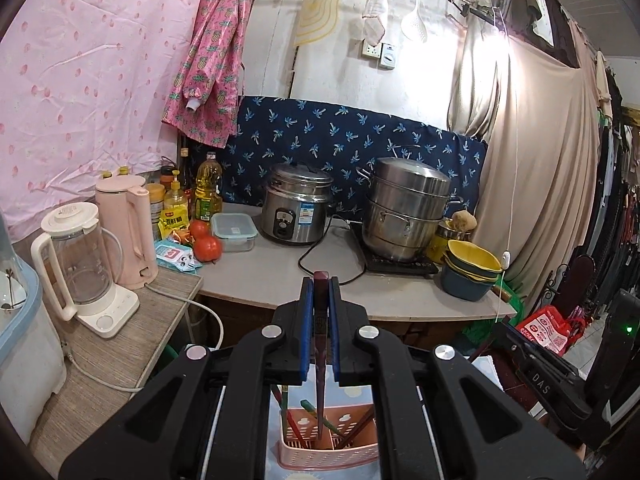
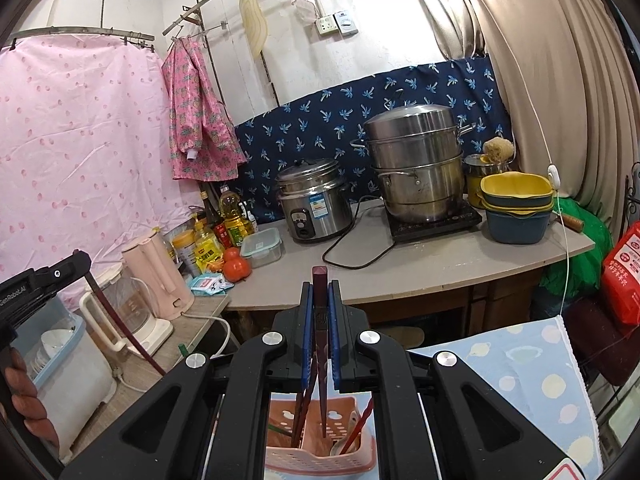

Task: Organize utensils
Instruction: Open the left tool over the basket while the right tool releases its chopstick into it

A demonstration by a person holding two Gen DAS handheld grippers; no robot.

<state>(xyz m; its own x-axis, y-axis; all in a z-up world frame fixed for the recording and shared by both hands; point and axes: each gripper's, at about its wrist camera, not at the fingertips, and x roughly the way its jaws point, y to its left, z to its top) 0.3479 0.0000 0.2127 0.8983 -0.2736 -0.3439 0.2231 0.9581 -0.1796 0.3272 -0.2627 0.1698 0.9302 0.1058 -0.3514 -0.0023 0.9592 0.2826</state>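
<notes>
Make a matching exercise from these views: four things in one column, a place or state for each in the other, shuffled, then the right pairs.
Things
1. Steamer pot
2. Dark red chopstick
3. Tomatoes
4. Yellow bowl

Places or states
A. Stacked on top of the blue bowls
B. Clamped between the left tool's blue pads, tip down over the pink utensil basket
C. Standing on the black induction cooker
D. Lying beside the lidded clear food box

Pairs: 1-C, 2-B, 3-D, 4-A

A steel rice cooker stands on the counter beside a stacked steamer pot and tomatoes.
</notes>
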